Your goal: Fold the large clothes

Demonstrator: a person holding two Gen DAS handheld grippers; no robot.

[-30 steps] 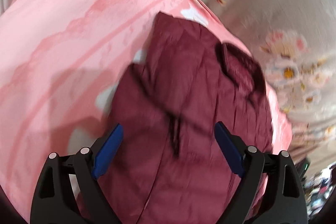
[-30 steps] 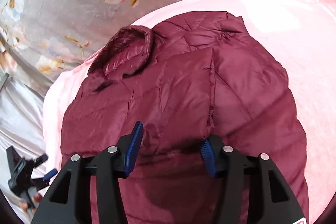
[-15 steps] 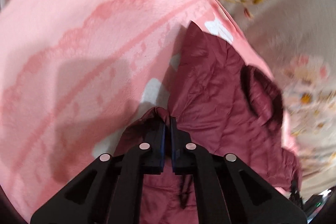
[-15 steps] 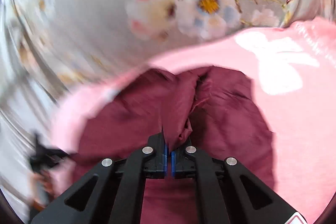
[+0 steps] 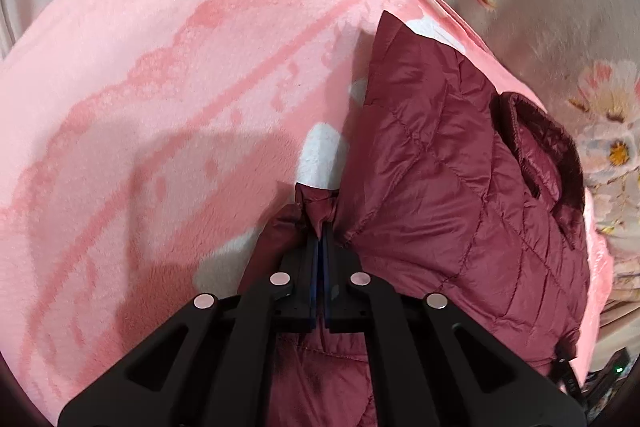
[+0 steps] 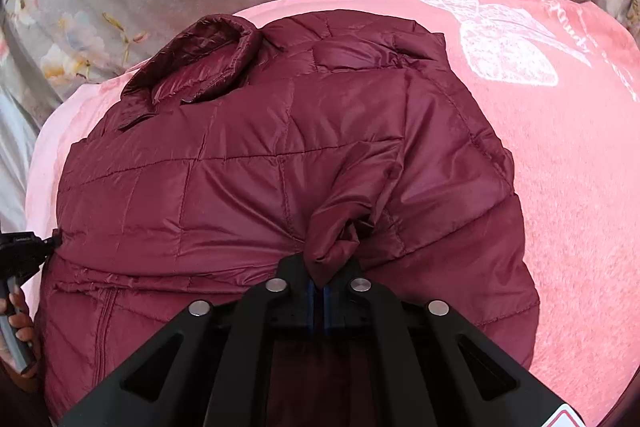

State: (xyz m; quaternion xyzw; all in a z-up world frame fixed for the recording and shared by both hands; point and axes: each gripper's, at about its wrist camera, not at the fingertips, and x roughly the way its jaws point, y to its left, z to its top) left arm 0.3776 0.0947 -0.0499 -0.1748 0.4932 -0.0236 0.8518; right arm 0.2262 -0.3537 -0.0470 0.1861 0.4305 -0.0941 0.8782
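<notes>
1. The maroon quilted jacket [image 6: 260, 163] lies mid-frame on a pink blanket [image 6: 580, 155].
2. The left gripper [image 5: 321, 241] pinches a bunched jacket edge at centre frame.
3. The right gripper [image 6: 320, 285] pinches a jacket fold at lower centre.

left claw [image 5: 320, 247]: black, blue pads, silver screws | right claw [image 6: 319, 281]: same

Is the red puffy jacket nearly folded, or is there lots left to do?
About halfway, it seems. Done: the maroon jacket lies on the pink blanket, and part of it appears doubled over. In hand: the left hand-held gripper and right hand-held gripper are each shut on a pinch of its fabric. Left: laying those pinches down and tidying; the collar sticks out.
</notes>
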